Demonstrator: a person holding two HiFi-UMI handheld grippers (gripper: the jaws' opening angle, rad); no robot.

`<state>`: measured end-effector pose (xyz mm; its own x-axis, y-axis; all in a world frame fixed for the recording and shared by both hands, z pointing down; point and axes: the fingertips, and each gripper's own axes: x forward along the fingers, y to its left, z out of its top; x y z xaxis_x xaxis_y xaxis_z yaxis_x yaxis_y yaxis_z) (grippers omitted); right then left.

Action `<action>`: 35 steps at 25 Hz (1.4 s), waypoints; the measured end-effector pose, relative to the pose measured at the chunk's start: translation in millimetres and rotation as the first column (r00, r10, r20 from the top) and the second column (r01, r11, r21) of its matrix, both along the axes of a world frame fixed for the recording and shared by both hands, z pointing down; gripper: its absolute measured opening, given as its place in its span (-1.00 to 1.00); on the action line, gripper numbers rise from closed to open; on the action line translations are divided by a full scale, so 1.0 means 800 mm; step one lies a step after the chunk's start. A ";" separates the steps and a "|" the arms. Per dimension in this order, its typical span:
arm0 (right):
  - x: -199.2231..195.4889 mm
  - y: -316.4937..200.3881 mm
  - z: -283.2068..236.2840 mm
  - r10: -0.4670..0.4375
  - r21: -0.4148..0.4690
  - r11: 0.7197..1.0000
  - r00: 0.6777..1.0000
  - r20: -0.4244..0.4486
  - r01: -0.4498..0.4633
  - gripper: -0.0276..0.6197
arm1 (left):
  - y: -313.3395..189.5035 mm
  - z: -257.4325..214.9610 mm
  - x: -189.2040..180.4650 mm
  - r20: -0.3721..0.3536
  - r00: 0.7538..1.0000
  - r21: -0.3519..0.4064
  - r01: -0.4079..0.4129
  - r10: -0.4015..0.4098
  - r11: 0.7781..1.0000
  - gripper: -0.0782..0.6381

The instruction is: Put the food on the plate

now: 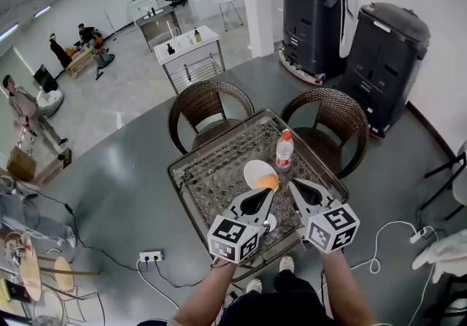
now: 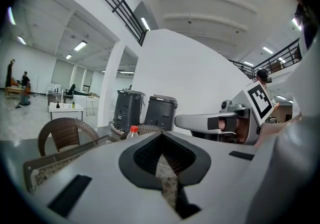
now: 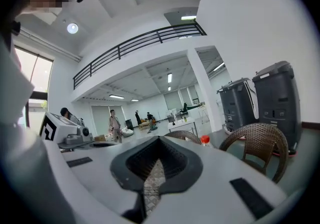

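An orange piece of food [image 1: 267,181] lies on the near edge of a white plate [image 1: 255,170] on the wicker-and-glass table [image 1: 191,184]. My left gripper [image 1: 268,192] is just short of the food, pointing at it; its jaws are shut with nothing between them [image 2: 162,168]. To the right of the food, my right gripper [image 1: 292,184] has its jaws together and holds nothing [image 3: 152,168]. Both gripper views look up over the table, so the food and plate are hidden in them.
A red-capped bottle [image 1: 284,149] stands just beyond the plate, also seen as the bottle [image 2: 132,130] from the left gripper. Two wicker chairs [image 1: 208,107] [image 1: 328,119] sit at the table's far side. Dark bins [image 1: 383,55] stand by the wall. A power strip [image 1: 151,255] lies on the floor.
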<state>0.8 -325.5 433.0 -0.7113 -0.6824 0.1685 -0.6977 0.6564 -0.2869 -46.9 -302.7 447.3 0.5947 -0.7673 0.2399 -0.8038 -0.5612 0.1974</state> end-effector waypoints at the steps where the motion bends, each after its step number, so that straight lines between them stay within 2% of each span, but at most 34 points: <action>1: -0.001 0.004 -0.007 -0.002 0.013 1.000 1.000 0.010 0.002 -0.90 | 0.003 -0.005 0.000 -0.004 1.000 0.006 -0.002 0.002 1.000 -0.76; 10: -0.005 0.022 -0.038 0.006 0.058 0.998 1.000 0.013 -0.007 -0.90 | 0.019 -0.039 -0.005 -0.026 1.000 0.037 -0.009 0.010 0.999 -0.76; 35: -0.005 0.026 -0.044 -0.015 0.057 0.998 1.000 0.025 0.013 -0.90 | 0.023 -0.044 0.004 -0.042 0.999 0.038 -0.032 0.033 0.999 -0.76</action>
